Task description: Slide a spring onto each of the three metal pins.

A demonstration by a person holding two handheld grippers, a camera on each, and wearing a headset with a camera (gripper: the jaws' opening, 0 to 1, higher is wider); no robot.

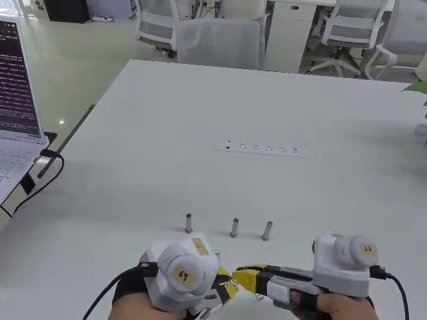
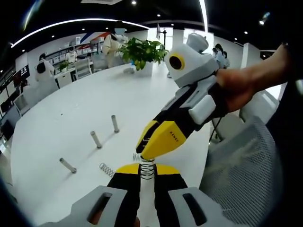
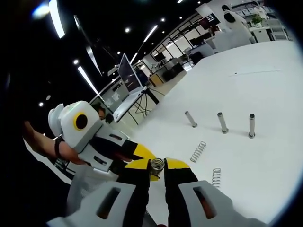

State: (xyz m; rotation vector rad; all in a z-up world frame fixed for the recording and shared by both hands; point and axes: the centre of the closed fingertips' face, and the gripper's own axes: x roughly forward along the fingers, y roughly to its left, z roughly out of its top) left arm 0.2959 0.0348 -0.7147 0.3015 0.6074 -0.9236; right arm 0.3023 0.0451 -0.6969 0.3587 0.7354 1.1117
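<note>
1. The three metal pins (image 1: 234, 227) are slim, smooth grey cylinders with a dull shine. They stand upright in a row on the matte white table (image 1: 167, 133), apart from one another, and each is bare.
2. The held spring (image 2: 147, 166) is a short, tight coil of thin steel wire. It sits between the two grippers, in front of the pins and close to the near edge of the table.
3. The left gripper (image 2: 147, 171) has black jaws with yellow tips and a white plastic housing. Its jaws are clamped across the coils of the held spring.
4. The right gripper (image 3: 157, 165) is built the same way and meets the left one tip to tip. Its jaws are pinched on the other end of the same spring, whose open round end faces its camera.
5. Two loose springs (image 3: 198, 151) lie on their sides on the table between the grippers and the pins.
6. A flat white power strip (image 1: 260, 147) lies beyond the pins. An open laptop (image 1: 13, 100) sits at the left edge, with a black cable (image 1: 47, 175) trailing from it.
</note>
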